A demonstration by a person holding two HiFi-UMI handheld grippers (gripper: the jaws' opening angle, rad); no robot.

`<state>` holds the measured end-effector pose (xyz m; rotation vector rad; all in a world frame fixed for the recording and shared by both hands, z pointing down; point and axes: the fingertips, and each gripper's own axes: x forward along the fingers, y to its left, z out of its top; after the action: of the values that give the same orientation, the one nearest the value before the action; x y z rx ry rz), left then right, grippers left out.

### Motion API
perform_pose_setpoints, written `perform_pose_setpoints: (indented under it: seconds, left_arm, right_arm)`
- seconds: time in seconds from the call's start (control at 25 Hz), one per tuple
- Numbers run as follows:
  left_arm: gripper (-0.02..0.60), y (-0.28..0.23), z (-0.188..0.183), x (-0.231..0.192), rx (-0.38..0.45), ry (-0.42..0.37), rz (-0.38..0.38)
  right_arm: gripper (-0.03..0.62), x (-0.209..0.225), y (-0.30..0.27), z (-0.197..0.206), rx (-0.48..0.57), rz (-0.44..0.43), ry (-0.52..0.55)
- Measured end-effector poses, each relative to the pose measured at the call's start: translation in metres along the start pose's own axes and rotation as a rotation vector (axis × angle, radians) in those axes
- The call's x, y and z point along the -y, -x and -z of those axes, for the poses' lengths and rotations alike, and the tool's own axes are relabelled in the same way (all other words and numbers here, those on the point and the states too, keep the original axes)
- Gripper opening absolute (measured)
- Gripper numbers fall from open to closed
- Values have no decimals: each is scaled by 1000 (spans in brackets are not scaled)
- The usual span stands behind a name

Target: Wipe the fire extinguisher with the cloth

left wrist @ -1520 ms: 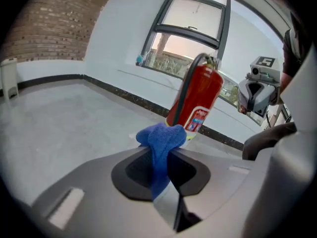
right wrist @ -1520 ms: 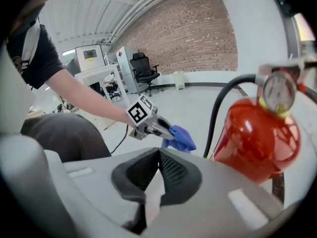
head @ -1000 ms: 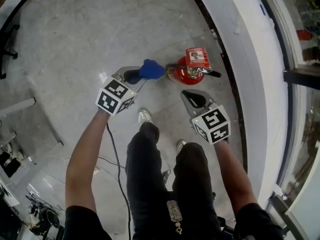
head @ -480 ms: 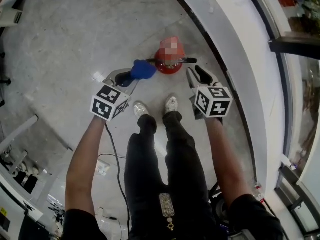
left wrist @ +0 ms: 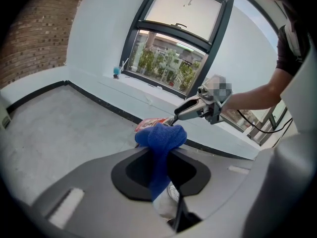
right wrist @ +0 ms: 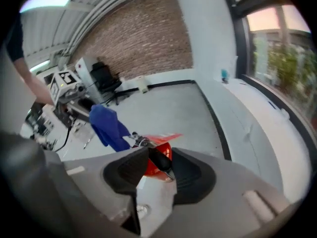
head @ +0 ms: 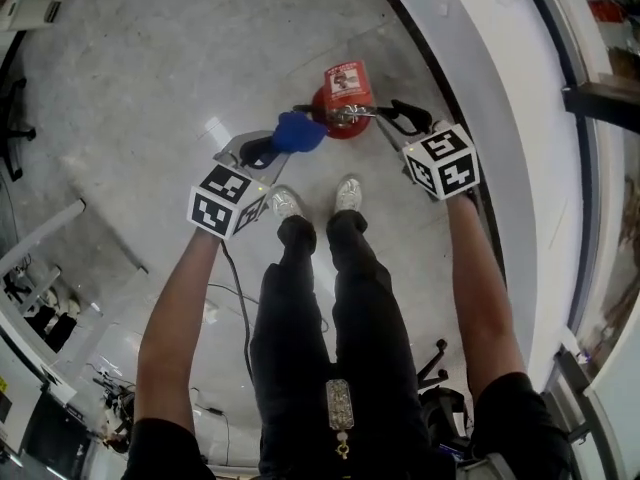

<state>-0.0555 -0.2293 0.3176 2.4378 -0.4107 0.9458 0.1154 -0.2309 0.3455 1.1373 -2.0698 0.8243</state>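
Floor (head: 150, 98) of mottled grey beneath fire extinguisher (head: 345, 83), white ledge (head: 490, 78) alongside

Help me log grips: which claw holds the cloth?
Left claw, shut on the blue cloth; the right claw has just been opening, fire extinguisher handle between its jaws.

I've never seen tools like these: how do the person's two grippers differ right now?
The left gripper is shut on a blue cloth; the right gripper holds nothing. The left gripper's jaws sit close together; the right gripper's stand apart, having just been opening, with the fire extinguisher's black handle in their gap. Both are grey, carry a marker cube and point down toward the fire extinguisher.
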Motion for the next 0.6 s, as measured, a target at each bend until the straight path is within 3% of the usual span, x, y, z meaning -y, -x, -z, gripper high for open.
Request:
perform_pose_setpoints:
  seconds: [0.16, 0.32, 0.44, 0.6]
  left_arm:
    - [60, 1, 11, 6, -9, 41, -35]
    - [60, 3, 15, 9, 6, 78, -72]
    - [60, 12, 30, 11, -8, 111, -107]
    - [60, 21, 45, 22, -26, 128, -113]
  right_arm:
    - [138, -11, -8, 12, -173, -140, 323]
    - [102, -21, -18, 22, -315, -213, 517]
    - [98, -31, -20, 29, -326, -236, 497]
    - [98, -32, -15, 33, -321, -163, 399]
